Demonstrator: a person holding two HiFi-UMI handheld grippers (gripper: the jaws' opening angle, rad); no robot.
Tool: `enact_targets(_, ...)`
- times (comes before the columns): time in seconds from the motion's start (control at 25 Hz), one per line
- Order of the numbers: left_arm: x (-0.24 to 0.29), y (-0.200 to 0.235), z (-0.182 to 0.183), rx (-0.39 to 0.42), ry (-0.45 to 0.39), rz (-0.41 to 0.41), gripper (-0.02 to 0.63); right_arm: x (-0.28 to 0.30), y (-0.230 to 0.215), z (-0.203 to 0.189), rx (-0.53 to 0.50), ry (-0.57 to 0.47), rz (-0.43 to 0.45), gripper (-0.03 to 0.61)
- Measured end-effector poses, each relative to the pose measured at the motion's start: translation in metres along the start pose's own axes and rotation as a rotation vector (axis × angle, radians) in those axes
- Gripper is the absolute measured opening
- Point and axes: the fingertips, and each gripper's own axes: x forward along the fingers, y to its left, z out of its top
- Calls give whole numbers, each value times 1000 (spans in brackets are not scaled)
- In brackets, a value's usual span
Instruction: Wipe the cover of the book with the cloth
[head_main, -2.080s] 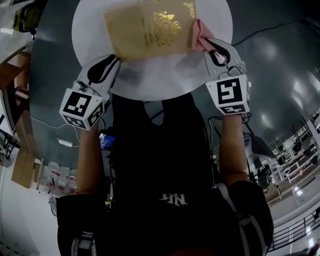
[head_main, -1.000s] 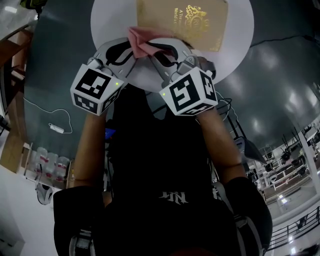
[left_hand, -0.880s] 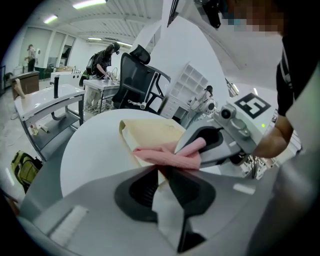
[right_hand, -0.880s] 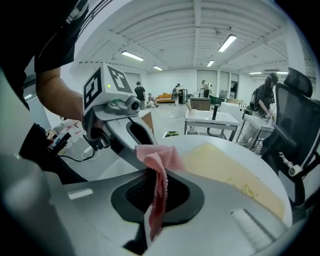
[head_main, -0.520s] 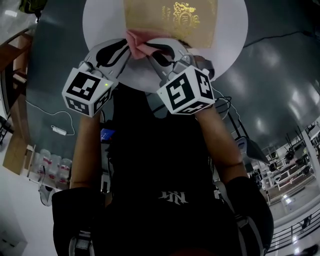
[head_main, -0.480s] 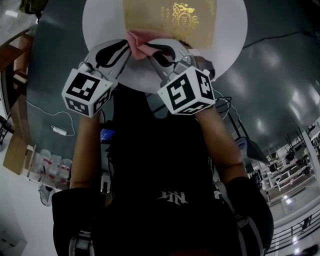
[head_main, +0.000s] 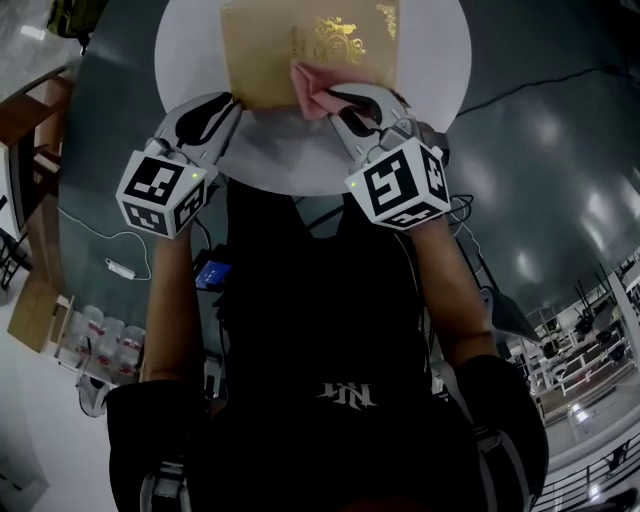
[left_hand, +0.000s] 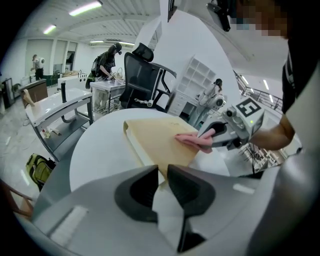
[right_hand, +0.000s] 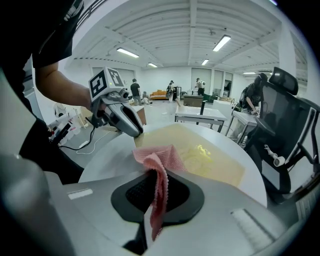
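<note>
On the round white table (head_main: 440, 60), pins the gold book (head_main: 270, 60) by its near left corner with jaws of the left gripper (head_main: 225, 105) clamped there; presses the pink cloth (head_main: 315, 85) onto the cover with jaws of the right gripper (head_main: 345, 100) closed on it.

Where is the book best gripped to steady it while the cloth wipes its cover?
At its near-left corner, coming in low from the person's side. The book lies flat on the table, so only an edge fits between jaws, and that corner is clear of the cloth held by the right gripper. The left gripper pinches it there.
</note>
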Motion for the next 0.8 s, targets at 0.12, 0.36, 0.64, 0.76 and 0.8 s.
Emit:
enact_targets(0.12,-1,0,0,-3,10,21,61,-18,-15,-18,8,12,-25,11)
enact_targets(0.36,0,1,3,15,17,78,60,-55,-44,-60,37,52,-100,11)
enact_targets(0.64,0,5,-9,65,68,144,57,-96,-53,-61,94,-52,-98,11)
enact_targets(0.76,-18,-22,-6,69,127,155,55,-146,-41,-9,162,-189,-6,11)
enact_targets(0.8,-22,-24,1,77,138,170,55,-158,-45,11,169,-244,15,11)
